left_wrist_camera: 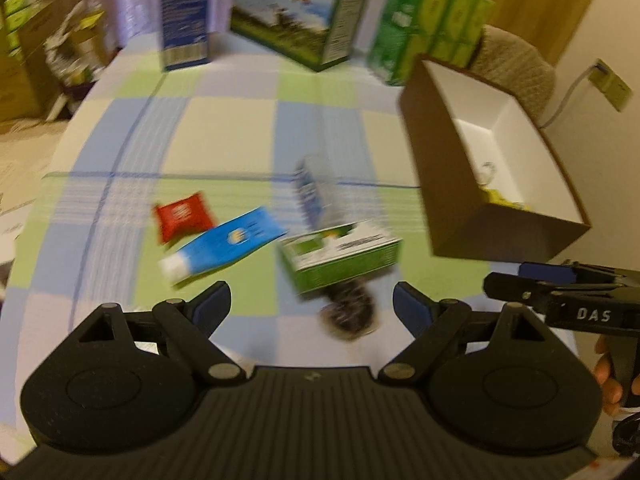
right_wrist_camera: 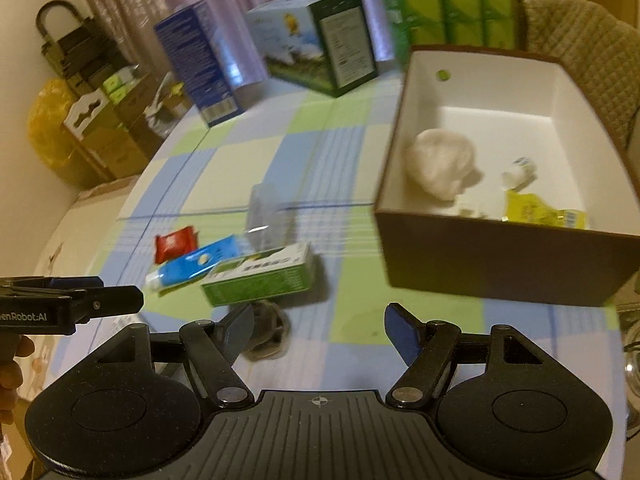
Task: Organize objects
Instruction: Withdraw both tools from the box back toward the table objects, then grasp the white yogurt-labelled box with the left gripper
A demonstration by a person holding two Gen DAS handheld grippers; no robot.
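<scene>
At right in both views sits an open brown box (right_wrist_camera: 500, 256) with a white inside. It holds a white wad (right_wrist_camera: 440, 164), a yellow packet (right_wrist_camera: 536, 208) and a small white item (right_wrist_camera: 520, 168), all on its floor toward the near end.

At the bottom centre of the left wrist view the left gripper (left_wrist_camera: 312, 304) is spread wide with nothing between its fingers. The right gripper (right_wrist_camera: 320, 328) is likewise spread and empty, low in its own view. Each shows edge-on at the side of the other's frame, held by a hand (right_wrist_camera: 12, 364); from that side its spread cannot be told.

At frame centre, just beyond the fingers, lie a green carton (left_wrist_camera: 340, 256), a blue pouch (left_wrist_camera: 224, 244) overlapping a red packet (left_wrist_camera: 182, 216), a clear upright item (right_wrist_camera: 268, 212) behind them, and a dark round thing (left_wrist_camera: 348, 312) nearest. All rest on a desk (left_wrist_camera: 224, 128) with a green, blue and cream checked cloth.

At the top stand a blue box (left_wrist_camera: 186, 12), a landscape-printed box (left_wrist_camera: 296, 16) and green packs (left_wrist_camera: 428, 20). Curtains, cartons and a padded chair (right_wrist_camera: 580, 40) fill the room behind.
</scene>
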